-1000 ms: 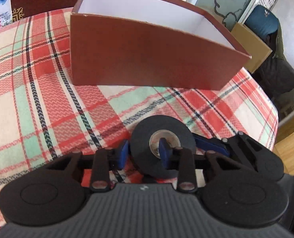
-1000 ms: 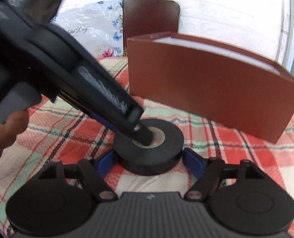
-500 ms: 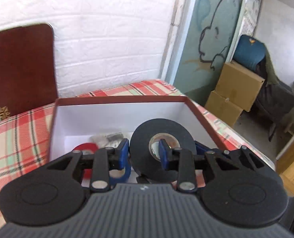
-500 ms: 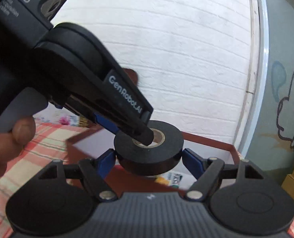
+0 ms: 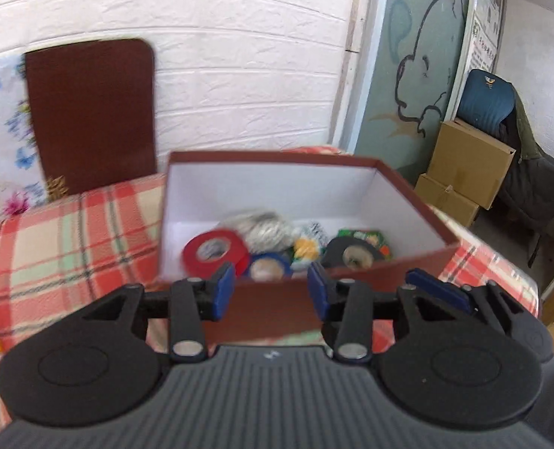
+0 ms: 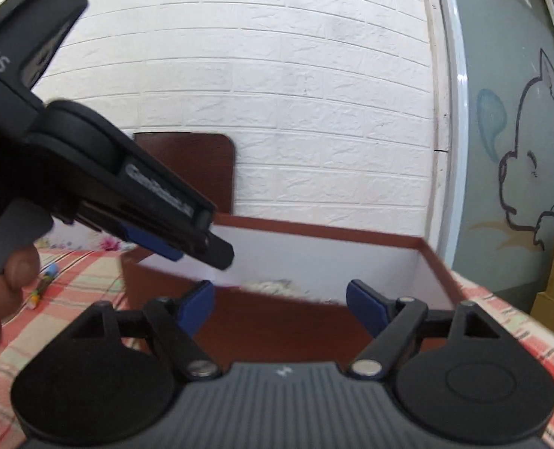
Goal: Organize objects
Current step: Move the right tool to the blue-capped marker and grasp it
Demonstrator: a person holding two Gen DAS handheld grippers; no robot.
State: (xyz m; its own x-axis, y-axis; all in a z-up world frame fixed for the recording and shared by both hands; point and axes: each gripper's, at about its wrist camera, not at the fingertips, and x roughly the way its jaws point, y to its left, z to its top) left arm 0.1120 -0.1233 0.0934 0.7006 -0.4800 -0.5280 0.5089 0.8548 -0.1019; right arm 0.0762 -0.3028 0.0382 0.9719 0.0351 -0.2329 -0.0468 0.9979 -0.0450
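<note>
A brown box (image 5: 419, 207) with a white inside stands on the plaid tablecloth (image 5: 71, 235). In it lie a black tape roll (image 5: 353, 252), a red tape roll (image 5: 215, 250), a blue tape roll (image 5: 267, 267), a silver crumpled wad (image 5: 265, 226) and small packets. My left gripper (image 5: 271, 292) is open and empty, just in front of the box's near wall. My right gripper (image 6: 280, 305) is open and empty before the box (image 6: 277, 325). The left gripper (image 6: 187, 241) also shows in the right wrist view, over the box's left end.
A brown chair back (image 5: 90, 112) stands behind the table against a white brick wall. Cardboard boxes (image 5: 468, 164) and a blue chair (image 5: 486, 97) stand on the floor at right. Small colourful items (image 6: 43, 284) lie on the cloth at left.
Both grippers held the black tape roll over the box; both have opened, and the roll now lies inside the box. The left wrist view now looks further into the box.
</note>
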